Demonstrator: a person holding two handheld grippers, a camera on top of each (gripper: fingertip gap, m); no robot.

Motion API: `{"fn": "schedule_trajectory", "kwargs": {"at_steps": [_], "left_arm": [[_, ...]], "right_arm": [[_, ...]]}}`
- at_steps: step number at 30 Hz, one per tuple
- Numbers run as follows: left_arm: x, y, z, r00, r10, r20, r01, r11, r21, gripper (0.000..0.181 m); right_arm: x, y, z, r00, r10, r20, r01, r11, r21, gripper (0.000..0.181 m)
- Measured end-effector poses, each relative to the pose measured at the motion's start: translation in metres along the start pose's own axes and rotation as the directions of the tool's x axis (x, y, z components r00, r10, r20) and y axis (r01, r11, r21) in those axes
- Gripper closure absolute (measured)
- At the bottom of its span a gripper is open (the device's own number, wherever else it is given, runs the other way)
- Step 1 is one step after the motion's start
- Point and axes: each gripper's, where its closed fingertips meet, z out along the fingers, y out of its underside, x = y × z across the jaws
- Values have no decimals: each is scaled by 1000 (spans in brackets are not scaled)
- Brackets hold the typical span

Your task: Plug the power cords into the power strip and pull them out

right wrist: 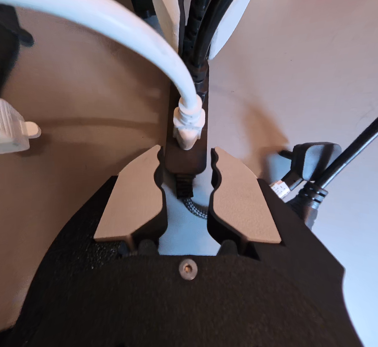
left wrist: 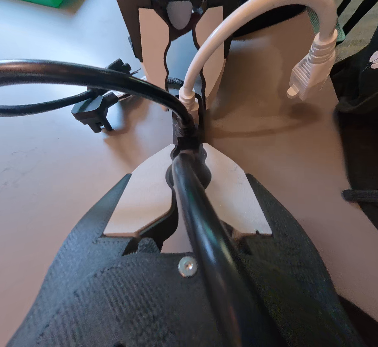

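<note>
A: Where did the power strip lie relative to each gripper?

B: The narrow black power strip lay flat on the table. Its near end sat between the fingertips of the right gripper, whose jaws stood partly apart on either side of it; the right wrist view did not settle whether the pads pressed the strip's sides. At the strip's far end, the left gripper had its fingers nearly together around a black plug seated in the strip, its thick black cord running back between the fingers.

A: What else was connected to the strip?

B: A white plug stood in the strip just beyond the right gripper's tips. Its white cord arched upward, and its free white connector hung off to one side of the strip. A braided grey cable left the strip's near end.

A: And beside the strip?

B: A loose black plug lay on the table near it, with a small printed tag close by; its writing was too small to make out.
</note>
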Motion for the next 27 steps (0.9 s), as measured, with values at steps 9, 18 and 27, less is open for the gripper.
{"fn": "schedule_trajectory", "kwargs": {"at_steps": [9,18,27], "left_arm": [[0,5,-3,1000,20,-2,-20,986,-167,162],[-9,5,1,1000,19,9,-17,986,-166,163],[1,4,0,999,-53,-6,50,971,-236,154]], "right_arm": [[-2,-1,4,1000,18,6,-19,999,31,143],[3,0,4,998,48,-27,-47,998,45,142],[2,0,5,999,42,-28,-41,998,37,142]]}}
